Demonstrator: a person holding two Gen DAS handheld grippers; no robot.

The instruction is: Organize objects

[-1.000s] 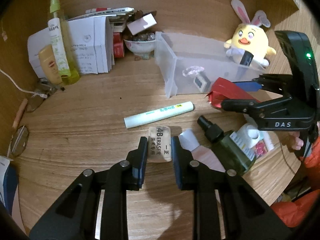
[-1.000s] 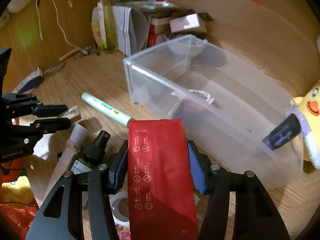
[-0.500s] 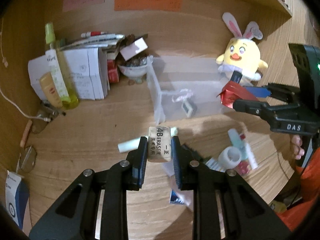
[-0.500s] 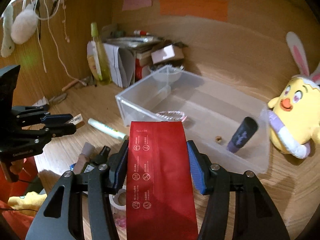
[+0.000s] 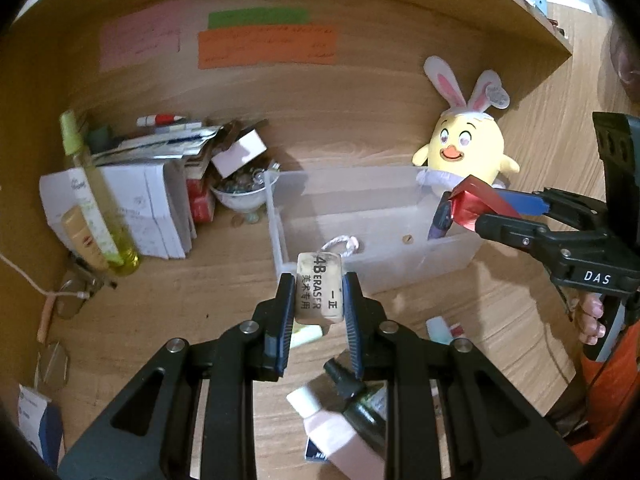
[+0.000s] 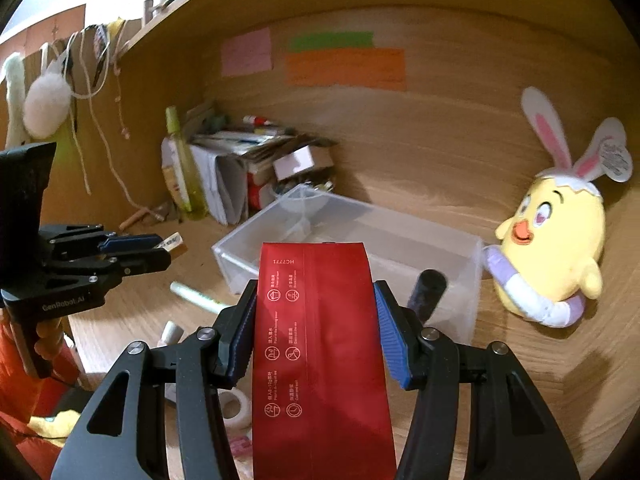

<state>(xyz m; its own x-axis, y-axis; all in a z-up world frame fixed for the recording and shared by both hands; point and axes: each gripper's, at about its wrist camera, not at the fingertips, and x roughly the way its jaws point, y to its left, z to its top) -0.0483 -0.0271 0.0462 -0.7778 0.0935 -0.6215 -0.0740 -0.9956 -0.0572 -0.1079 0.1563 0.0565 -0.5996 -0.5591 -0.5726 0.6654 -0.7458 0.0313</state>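
Note:
My left gripper (image 5: 318,300) is shut on a worn white 4B eraser (image 5: 320,286) and holds it in the air in front of the clear plastic bin (image 5: 360,224). My right gripper (image 6: 316,312) is shut on a red foil packet (image 6: 320,344), held above the desk by the bin's (image 6: 248,250) near side. It also shows at the right of the left wrist view (image 5: 508,210), with the packet (image 5: 470,202) at the bin's right end. The bin holds a looped cord (image 5: 340,245) and a dark tube (image 6: 426,292).
A yellow bunny-eared plush (image 5: 464,148) stands behind the bin. Papers, boxes, a bowl (image 5: 240,196) and a green bottle (image 5: 96,204) crowd the back left. A white tube (image 5: 324,428), a dark spray bottle (image 5: 360,400), a pale marker (image 6: 196,296) and a tape roll (image 6: 236,408) lie on the desk.
Both grippers have risen from the desk and tilted up toward the bin. The eraser has left the desk in my left gripper. The red packet stays held.

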